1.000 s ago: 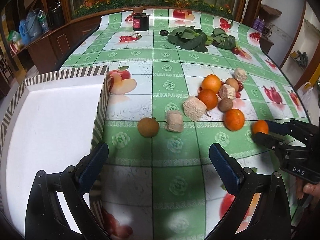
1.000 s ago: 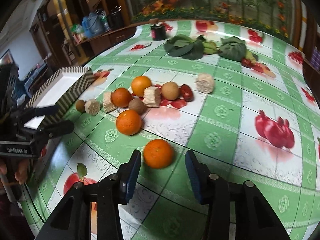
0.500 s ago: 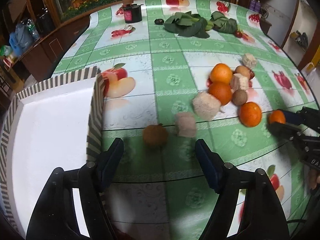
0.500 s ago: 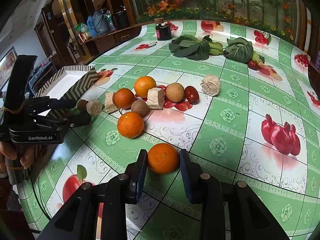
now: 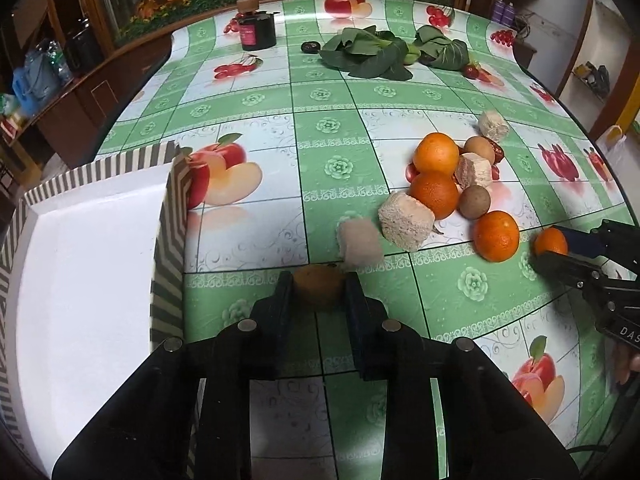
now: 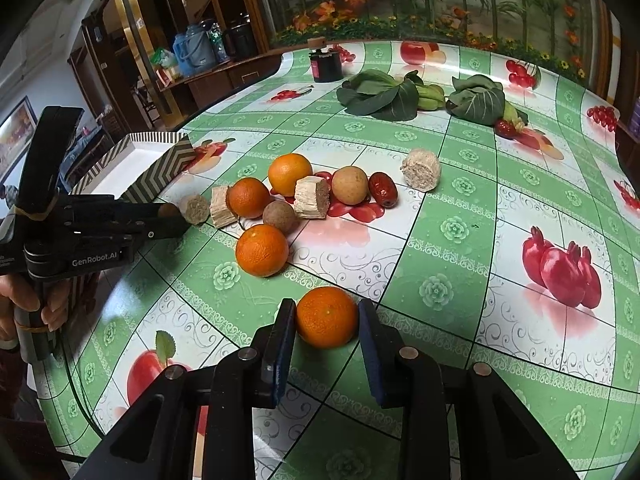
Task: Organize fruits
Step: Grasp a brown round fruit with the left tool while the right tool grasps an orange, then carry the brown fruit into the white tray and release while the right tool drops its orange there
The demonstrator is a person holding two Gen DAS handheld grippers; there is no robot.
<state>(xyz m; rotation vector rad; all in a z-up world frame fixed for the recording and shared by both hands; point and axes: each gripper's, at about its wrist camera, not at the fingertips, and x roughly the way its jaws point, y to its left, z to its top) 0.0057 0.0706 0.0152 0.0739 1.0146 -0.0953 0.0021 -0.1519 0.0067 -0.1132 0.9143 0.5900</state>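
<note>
Left wrist view: left gripper (image 5: 318, 288) is closing on a small brown fruit (image 5: 319, 289) near the striped box (image 5: 170, 216). Right gripper (image 6: 327, 318) is pinching an orange (image 6: 327, 316), jaws just closing. Both fruits seem firm, round, roll-prone; gripping across the widest middle.

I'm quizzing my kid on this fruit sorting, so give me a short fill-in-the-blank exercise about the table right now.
1. The left tool is shut on a small ____ fruit.
2. The right tool has an ____ between its pads.
3. The striped box holds ____ fruit so far.

Missing words: brown; orange; no
</note>
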